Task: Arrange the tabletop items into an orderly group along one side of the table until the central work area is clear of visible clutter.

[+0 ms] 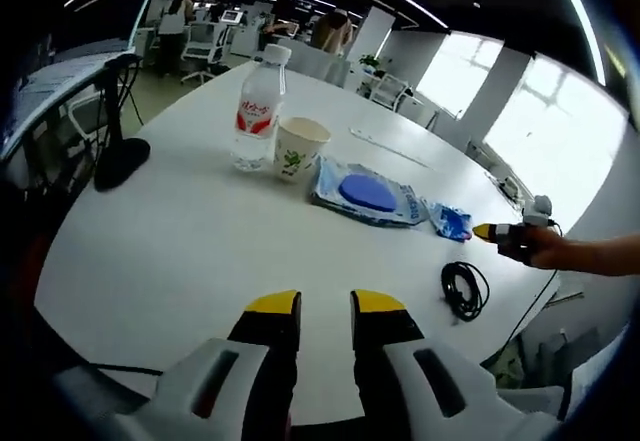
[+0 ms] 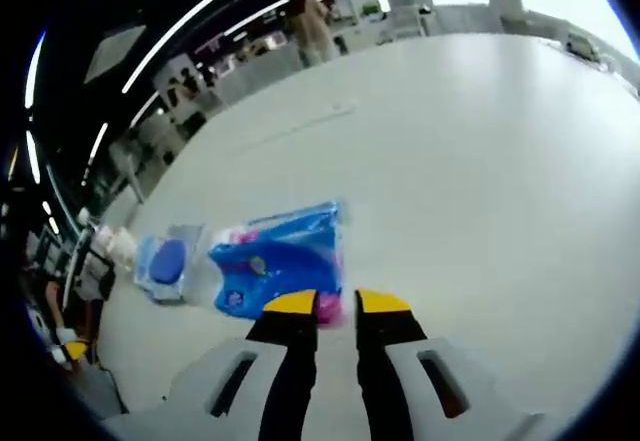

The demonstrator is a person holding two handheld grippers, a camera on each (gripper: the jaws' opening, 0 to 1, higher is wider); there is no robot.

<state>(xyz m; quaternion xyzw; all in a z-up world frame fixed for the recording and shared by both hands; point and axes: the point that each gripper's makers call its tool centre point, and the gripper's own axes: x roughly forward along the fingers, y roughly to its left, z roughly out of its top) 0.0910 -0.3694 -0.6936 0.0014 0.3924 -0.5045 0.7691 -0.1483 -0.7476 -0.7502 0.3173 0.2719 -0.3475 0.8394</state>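
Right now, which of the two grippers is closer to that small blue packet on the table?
Right. The right gripper has its tips right at the edge of the blue packet. The left gripper is back near the table's edge, well short of it.

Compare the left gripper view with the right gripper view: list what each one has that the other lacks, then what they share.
Left gripper view alone: a water bottle standing upright beside a paper cup, a coiled black cable near the table edge, and a black stand base.

Right gripper view alone: the blue tissue pack seen large, just ahead of the right gripper, with nothing between its jaws.

Shared: the white table, the tissue pack, and the clear pouch with a blue disc.
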